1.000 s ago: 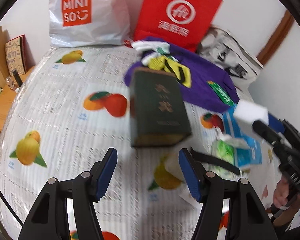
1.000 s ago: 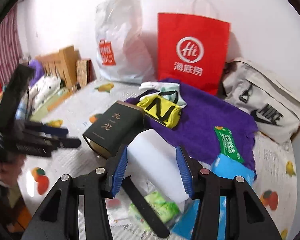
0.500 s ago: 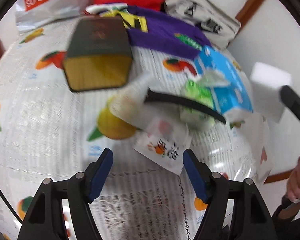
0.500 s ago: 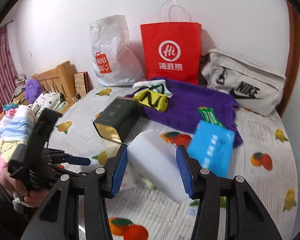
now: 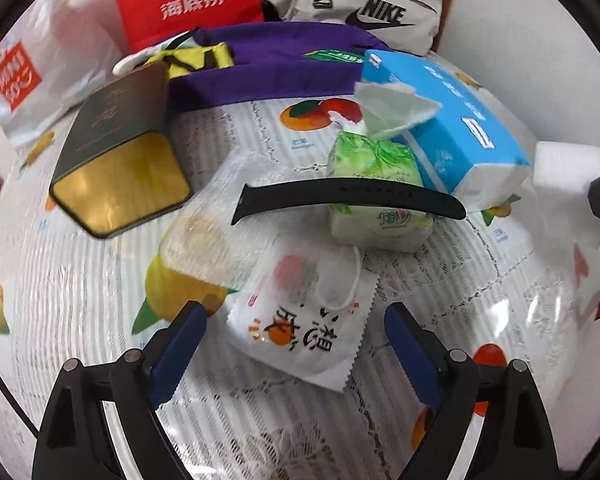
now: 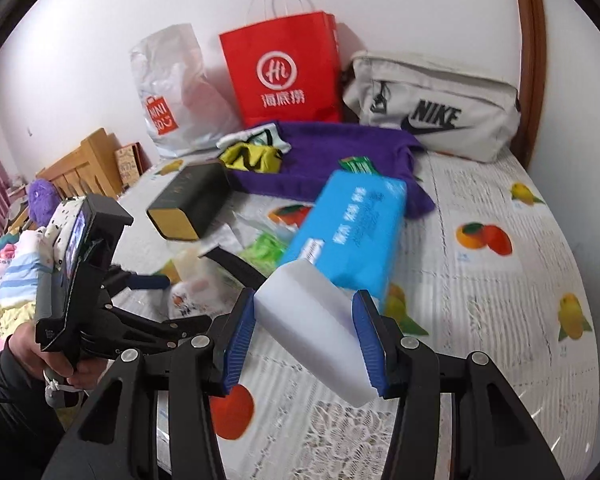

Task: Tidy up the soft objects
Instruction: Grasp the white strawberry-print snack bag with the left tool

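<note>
A: Right gripper (image 6: 305, 330)?
B: Clamped on the white foam block (image 6: 312, 328), blue pads pressing both sides, held above the fruit-print bedspread (image 6: 500, 300).
A: Left gripper (image 5: 294, 346)?
B: Jaws opening, nothing gripped. The white printed sachet (image 5: 304, 324) lies on the bedspread between the fingers, pads clear of it.
A: Rest of the pile?
B: Black strap (image 5: 348, 198) rests across the green tissue pack (image 5: 374, 196); blue tissue pack (image 5: 444, 120) just beside; dark box (image 5: 116, 156) to the left; purple cloth (image 5: 280, 64) behind.
</note>
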